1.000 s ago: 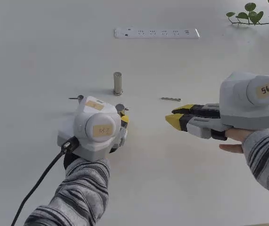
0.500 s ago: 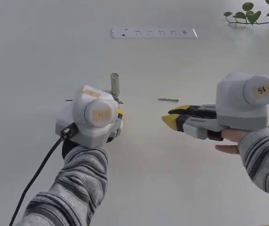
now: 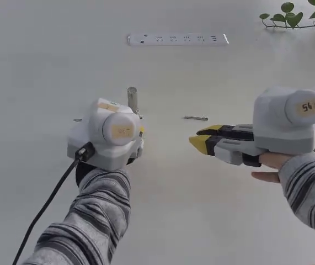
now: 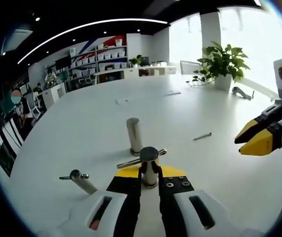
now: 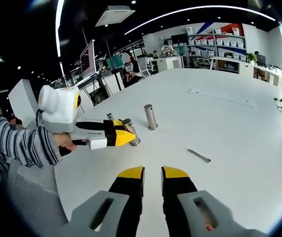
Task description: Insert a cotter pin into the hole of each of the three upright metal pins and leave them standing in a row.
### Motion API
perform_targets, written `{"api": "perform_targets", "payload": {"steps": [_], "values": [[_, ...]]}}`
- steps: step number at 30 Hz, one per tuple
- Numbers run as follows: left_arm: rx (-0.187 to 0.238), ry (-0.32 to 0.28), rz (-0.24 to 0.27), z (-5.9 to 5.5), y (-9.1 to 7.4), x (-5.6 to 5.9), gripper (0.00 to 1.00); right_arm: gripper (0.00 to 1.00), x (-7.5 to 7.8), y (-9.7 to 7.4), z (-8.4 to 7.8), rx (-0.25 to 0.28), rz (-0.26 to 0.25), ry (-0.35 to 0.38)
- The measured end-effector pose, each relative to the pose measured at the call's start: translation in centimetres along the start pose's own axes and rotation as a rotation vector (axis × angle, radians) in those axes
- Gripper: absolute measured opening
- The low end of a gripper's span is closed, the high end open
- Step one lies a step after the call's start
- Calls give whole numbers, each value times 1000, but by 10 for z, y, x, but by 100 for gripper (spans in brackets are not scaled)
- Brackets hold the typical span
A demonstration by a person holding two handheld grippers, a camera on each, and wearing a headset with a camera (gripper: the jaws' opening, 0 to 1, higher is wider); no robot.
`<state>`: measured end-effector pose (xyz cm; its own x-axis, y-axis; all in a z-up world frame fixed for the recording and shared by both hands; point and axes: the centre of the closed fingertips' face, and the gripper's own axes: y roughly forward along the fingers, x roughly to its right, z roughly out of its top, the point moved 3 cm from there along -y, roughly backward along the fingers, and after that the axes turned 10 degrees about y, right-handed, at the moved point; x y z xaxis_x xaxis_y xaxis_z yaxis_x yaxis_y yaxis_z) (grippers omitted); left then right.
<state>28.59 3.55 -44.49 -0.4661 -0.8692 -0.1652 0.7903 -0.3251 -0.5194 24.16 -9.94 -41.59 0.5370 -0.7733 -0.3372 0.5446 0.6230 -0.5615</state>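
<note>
Right hand-held gripper point(image 5: 152, 174): held level over the tabletop point(image 3: 201, 210) and pointing left; jaws a little apart, nothing between them.
Left hand-held gripper point(image 4: 150, 177): striped forearm reaches forward, jaws low and clamped on a pin.
Held pin point(image 4: 149, 157): upright, with a cotter pin point(image 4: 131, 161) through its head.
Left pin point(image 4: 81, 181): just beside the held one, also cottered.
Bare pin point(image 3: 132, 99): upright, just beyond.
Loose cotter pin point(image 3: 196, 118): lying flat to the right.
</note>
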Motion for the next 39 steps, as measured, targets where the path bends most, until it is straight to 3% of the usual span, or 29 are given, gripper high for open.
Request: {"api": "perform_targets", "payload": {"steps": [19,23,28,39], "values": [[8,-42,5,-2,-1,0,10,14,-2,-1,3,12,-7,-9],[-7,-77,-13,-7,-2,3,15,15,-3,-2,8,31,-7,-9],[6,-106,-33,-11,-9,6,23,17,-3,-1,14,41,-1,-8],[28,-93,-41,-22,-39,1,40,23,-1,13,35,52,18,-34]]}}
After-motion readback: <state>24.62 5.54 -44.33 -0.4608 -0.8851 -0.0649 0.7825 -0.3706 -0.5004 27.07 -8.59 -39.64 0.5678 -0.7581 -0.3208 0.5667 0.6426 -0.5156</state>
